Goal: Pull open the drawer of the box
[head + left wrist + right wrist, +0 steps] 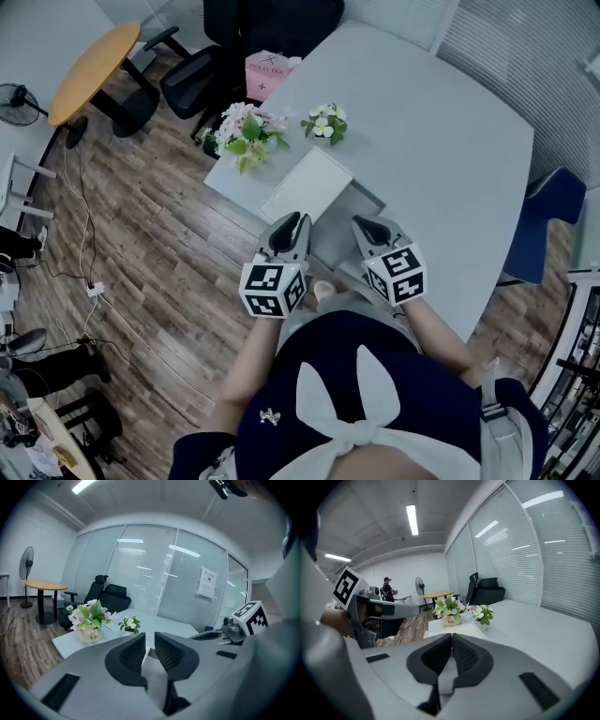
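From above, the head view has your two claws raised side by side just in front of your chest, over the near edge of the white table [441, 141] and well apart from the box [309, 183]. That box lies flat near the table's left corner, just this side of the flowers. Its long axis runs from upper right to lower left in that view, and I cannot tell which face carries the drawer or whether it has been drawn out. Only the gripper views settle the jaws. Your left gripper [150, 637] is released, its pads a narrow gap apart with nothing between them. Your right gripper [451, 637] is clenched, pads together on nothing. The gripper views also show what the top-down angle flattens: a cream vase [90, 636] holds a mixed bouquet [89, 613], and beside it stands a small white-flowered plant [325, 122] whose pot is too small to read. The left gripper view alone takes in the fan [27, 563] and black office chairs [110, 597]. The right gripper view alone catches a distant person [387, 588]. The pink carton [267, 73] shows only from the head view.
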